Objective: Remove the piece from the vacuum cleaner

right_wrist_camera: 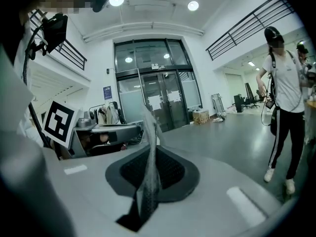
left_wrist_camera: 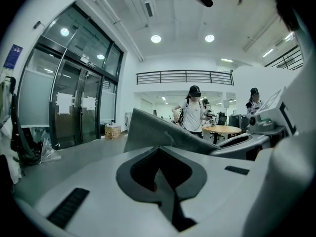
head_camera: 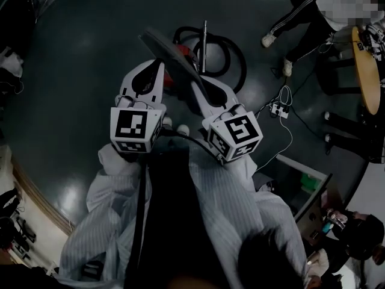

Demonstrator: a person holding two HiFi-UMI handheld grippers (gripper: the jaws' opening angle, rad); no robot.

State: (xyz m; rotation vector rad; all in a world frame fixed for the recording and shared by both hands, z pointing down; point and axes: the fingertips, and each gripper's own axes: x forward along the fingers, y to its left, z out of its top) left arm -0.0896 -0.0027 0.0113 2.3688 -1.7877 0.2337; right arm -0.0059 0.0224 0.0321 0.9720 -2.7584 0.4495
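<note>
R gripper (right_wrist_camera: 150, 154) on piece (right_wrist_camera: 147, 196) edge, over floor (right_wrist_camera: 232, 137)

Two grippers are showing in the head view, the left gripper (head_camera: 157, 65) and the right gripper (head_camera: 198, 84), and each one is carrying one marker cube (head_camera: 133, 128). One grey piece (head_camera: 171, 53) is showing near them. One vacuum cleaner (head_camera: 187, 52) is showing too, with one black hose (head_camera: 226, 58) and one metal tube (head_camera: 204, 41). One round wooden table (head_camera: 367, 71) and one white power strip (head_camera: 278, 108) are showing at the right. Two people in dark caps (left_wrist_camera: 193, 113) are standing in the left gripper view.
</note>
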